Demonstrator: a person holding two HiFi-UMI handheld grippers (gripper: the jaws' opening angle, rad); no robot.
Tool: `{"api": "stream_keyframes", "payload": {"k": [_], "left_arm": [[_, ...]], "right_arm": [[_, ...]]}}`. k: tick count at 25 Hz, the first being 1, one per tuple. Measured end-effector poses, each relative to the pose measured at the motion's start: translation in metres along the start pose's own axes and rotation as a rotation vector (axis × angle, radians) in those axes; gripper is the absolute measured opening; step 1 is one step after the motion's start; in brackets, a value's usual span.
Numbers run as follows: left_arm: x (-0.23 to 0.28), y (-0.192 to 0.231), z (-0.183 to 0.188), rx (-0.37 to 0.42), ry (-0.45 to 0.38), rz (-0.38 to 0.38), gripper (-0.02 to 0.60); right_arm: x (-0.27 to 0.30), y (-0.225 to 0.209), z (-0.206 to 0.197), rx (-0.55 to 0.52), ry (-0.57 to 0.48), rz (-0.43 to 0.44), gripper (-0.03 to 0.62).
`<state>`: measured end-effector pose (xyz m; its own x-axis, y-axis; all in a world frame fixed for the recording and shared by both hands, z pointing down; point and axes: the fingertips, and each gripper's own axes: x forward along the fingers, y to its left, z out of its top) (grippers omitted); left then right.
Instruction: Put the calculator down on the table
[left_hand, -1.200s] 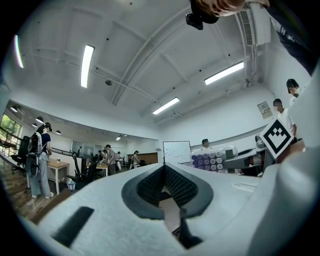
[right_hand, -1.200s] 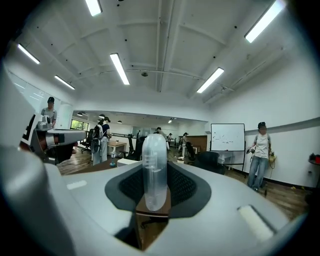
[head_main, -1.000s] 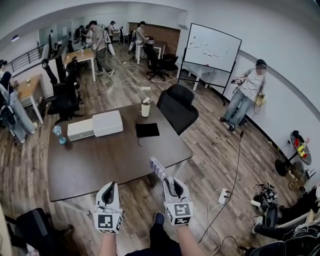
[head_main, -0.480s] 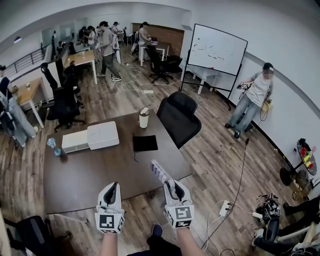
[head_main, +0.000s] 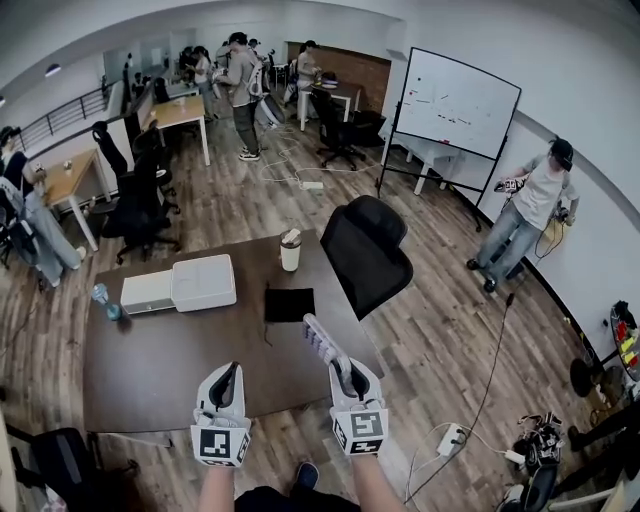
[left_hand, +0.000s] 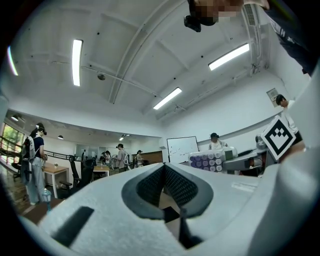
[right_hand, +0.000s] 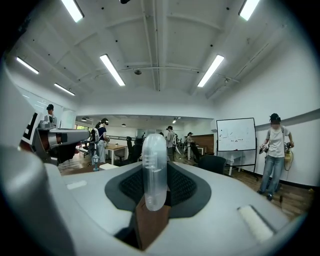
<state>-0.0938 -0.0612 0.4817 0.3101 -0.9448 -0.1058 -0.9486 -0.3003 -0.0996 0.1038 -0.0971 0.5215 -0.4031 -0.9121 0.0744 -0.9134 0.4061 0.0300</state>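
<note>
The calculator (head_main: 317, 337), a pale slab with purple keys, sticks forward out of my right gripper (head_main: 340, 368), which is shut on its near end and holds it above the near edge of the brown table (head_main: 170, 350). From the right gripper view the calculator (right_hand: 154, 170) shows edge-on between the pads. My left gripper (head_main: 224, 378) hovers beside it on the left, also over the table's near edge, shut with nothing in it. The left gripper view catches the calculator (left_hand: 212, 161) off to the right.
On the table lie two white boxes (head_main: 200, 282), a black pad (head_main: 290, 304), a lidded cup (head_main: 291, 250) and a water bottle (head_main: 105, 300). A black office chair (head_main: 367, 250) stands at the far right corner. A cable and a power strip (head_main: 450, 438) lie on the floor at the right.
Both grippers have travelled forward side by side, from over the floor to over the table's near edge. The calculator stays gripped in the right one.
</note>
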Motion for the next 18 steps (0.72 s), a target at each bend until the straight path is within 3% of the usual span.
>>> {"api": "stream_keyframes", "payload": {"k": [10, 18], "left_arm": [[0.054, 0.018, -0.016, -0.033, 0.0, 0.003, -0.003], [0.115, 0.056, -0.017, -0.034, -0.025, -0.009, -0.003]], "right_arm": [[0.049, -0.017, -0.004, -0.009, 0.012, 0.008, 0.115], [0.102, -0.035, 0.009, -0.025, 0.004, -0.016, 0.115]]}}
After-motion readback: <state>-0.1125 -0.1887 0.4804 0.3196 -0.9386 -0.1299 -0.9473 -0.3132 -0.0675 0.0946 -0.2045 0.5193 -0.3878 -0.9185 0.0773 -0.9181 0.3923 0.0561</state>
